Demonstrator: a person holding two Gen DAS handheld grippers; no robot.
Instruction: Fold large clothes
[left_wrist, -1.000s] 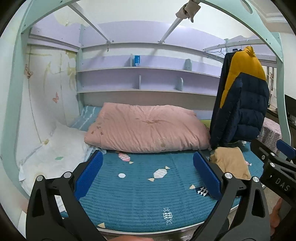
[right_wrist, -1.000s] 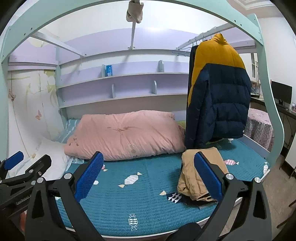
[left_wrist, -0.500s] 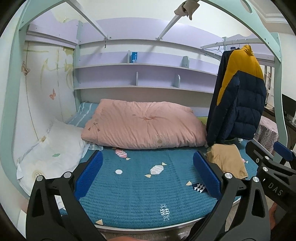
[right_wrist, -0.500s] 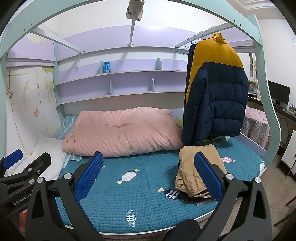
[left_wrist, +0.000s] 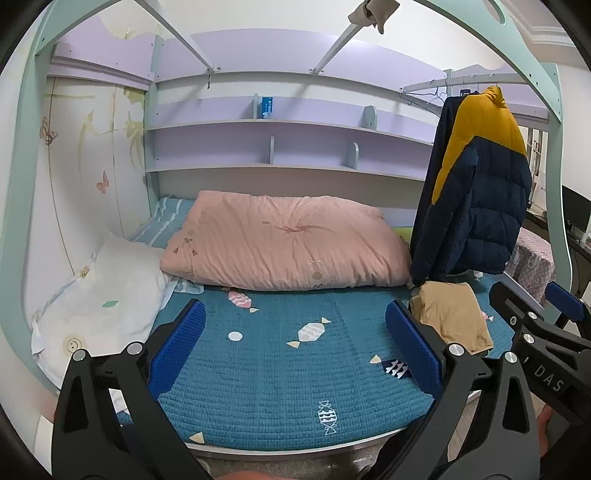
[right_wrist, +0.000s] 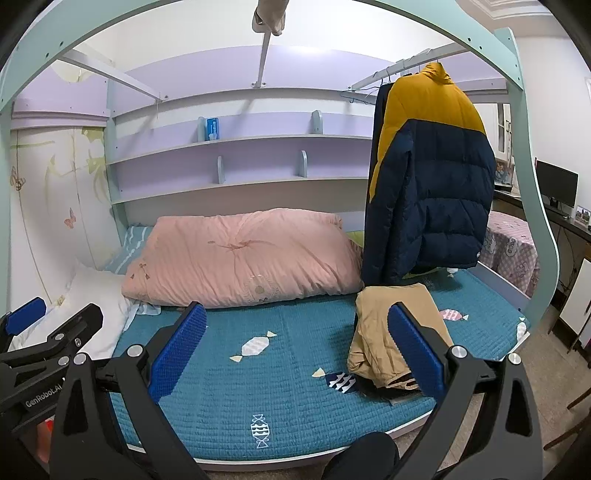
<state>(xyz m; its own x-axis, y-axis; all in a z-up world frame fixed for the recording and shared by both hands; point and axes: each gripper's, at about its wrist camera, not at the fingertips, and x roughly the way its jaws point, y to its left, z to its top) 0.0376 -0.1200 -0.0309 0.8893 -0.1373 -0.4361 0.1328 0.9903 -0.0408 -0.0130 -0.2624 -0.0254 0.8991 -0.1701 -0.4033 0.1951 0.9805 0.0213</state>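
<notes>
A navy and yellow puffer jacket hangs on a hanger from a rail above the bed's right side. Below it a folded tan garment lies on the teal bedspread, partly over a dark item. My left gripper is open and empty, held off the bed's front edge. My right gripper is also open and empty, its right finger overlapping the tan garment in view. Each gripper shows at the edge of the other's view.
A pink duvet is bunched at the back of the bed, with a white pillow at the left. Lilac shelves line the back wall. The pale green bed frame arches overhead. A desk with a monitor stands right.
Both cameras have drawn back and tilted slightly, so the bed sits lower and farther in view. Nothing on the bed has moved and both grippers stay open.
</notes>
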